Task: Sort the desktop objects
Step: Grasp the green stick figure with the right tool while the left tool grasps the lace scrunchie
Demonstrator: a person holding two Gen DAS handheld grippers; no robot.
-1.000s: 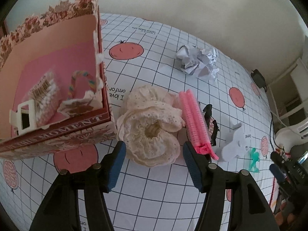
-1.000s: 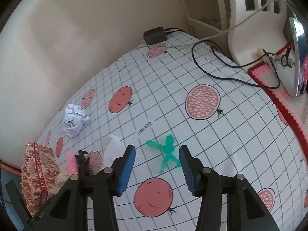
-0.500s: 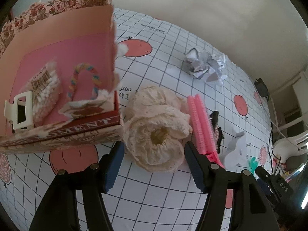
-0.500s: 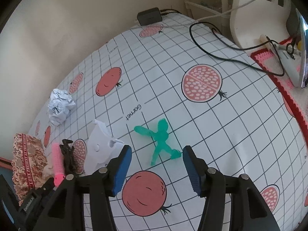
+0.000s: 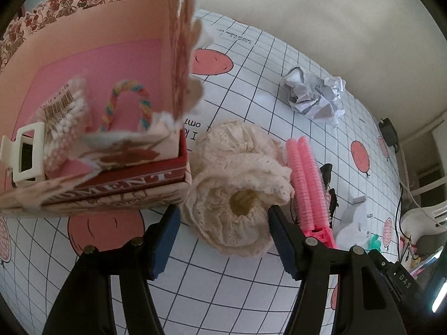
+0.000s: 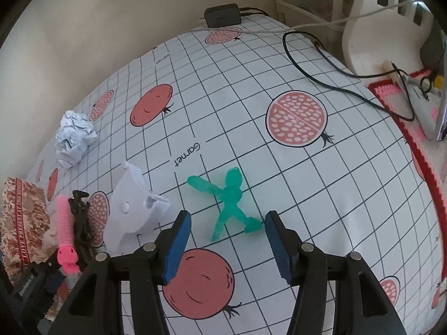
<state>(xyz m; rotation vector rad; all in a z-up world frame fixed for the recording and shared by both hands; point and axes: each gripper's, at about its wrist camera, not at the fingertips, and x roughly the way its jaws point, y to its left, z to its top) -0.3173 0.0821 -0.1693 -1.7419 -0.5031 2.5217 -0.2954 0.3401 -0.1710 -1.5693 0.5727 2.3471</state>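
Observation:
In the left wrist view my left gripper (image 5: 223, 234) is open, its blue pads on either side of a cream lace scrunchie (image 5: 237, 189) lying on the tablecloth. A floral box (image 5: 92, 106) at the left holds a white claw clip (image 5: 22, 153), a rainbow hair tie (image 5: 128, 103) and a beaded item. A pink hair roller clip (image 5: 310, 189) lies right of the scrunchie. In the right wrist view my right gripper (image 6: 226, 240) is open, just in front of a green toy figure (image 6: 229, 201).
A crumpled paper ball (image 5: 315, 95) (image 6: 74, 136) lies farther back. A white folded plastic piece (image 6: 131, 209) and a black clip (image 6: 81, 220) lie between the two grippers. A black adapter (image 6: 223, 15) and cables (image 6: 335, 75) sit at the far right edge.
My left gripper has moved forward, so its pads now flank the scrunchie. My right gripper has moved closer to the green figure. Both stay open.

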